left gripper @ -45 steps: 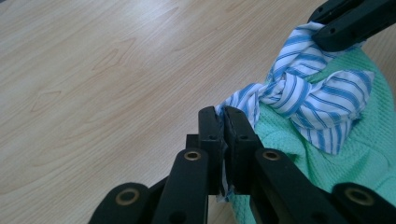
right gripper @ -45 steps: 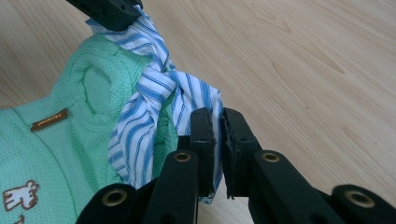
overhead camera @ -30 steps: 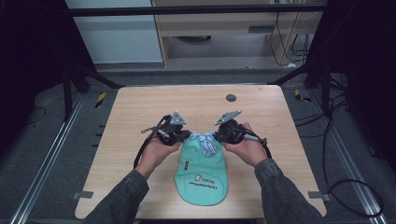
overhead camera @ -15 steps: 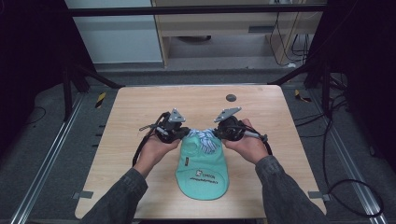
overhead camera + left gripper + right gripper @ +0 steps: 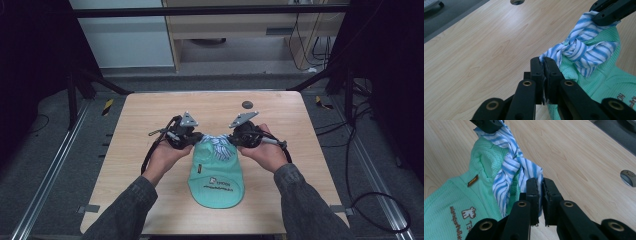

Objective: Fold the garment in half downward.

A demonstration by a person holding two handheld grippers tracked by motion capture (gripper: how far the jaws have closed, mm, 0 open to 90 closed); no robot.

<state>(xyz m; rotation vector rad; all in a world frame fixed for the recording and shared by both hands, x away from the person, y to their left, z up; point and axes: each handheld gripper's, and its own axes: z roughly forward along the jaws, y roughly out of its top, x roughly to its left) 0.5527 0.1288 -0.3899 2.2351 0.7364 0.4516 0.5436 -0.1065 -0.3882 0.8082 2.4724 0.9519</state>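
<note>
A mint-green knit garment with a brown printed logo lies flat near the table's front middle. A blue-and-white striped cloth is bunched and twisted at its far end. My left gripper is shut on the left end of the striped cloth. My right gripper is shut on the right end of that cloth. In the high view the left gripper and the right gripper face each other across the cloth, which hangs between them slightly lifted.
The wooden table has a round dark grommet at its far middle. Bare wood lies left, right and beyond the garment. Dark frame bars and cables surround the table, with the floor beyond its edges.
The garment's near end has swung a little to the left and lies straighter. Both hands stay about where they were, still gripping the striped cloth.
</note>
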